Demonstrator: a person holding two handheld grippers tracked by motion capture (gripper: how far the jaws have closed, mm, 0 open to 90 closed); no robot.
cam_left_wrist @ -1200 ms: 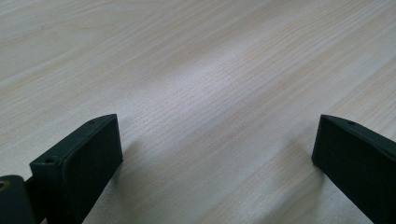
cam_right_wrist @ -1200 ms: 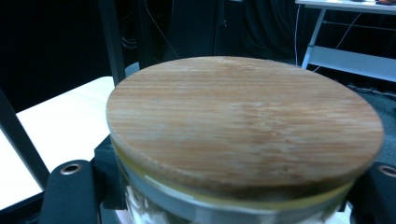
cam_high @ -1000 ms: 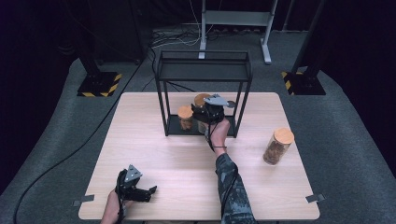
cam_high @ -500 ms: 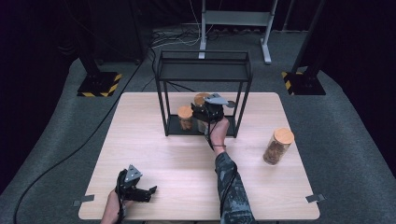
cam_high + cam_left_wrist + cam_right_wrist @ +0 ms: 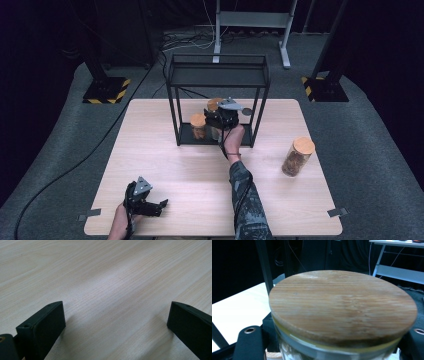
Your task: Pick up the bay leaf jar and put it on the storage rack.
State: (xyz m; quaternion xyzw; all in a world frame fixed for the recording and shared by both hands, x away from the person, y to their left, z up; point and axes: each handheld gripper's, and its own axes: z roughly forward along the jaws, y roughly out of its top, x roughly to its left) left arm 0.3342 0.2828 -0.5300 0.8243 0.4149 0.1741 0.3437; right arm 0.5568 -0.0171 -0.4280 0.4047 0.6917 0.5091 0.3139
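From above, my right gripper (image 5: 218, 121) clamps a jar (image 5: 215, 131) inside the black rack (image 5: 218, 75); my left gripper (image 5: 150, 205) rests apart. Left gripper view: jaws wide, nothing between. Right gripper view: the jar's wooden lid (image 5: 342, 305) sits between my jaws; no readable writing.

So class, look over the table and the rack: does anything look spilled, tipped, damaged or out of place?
Nothing stands out. The jar on the table stands upright with its lid on, and so do the jars inside the black rack, one held by the right hand-held gripper.
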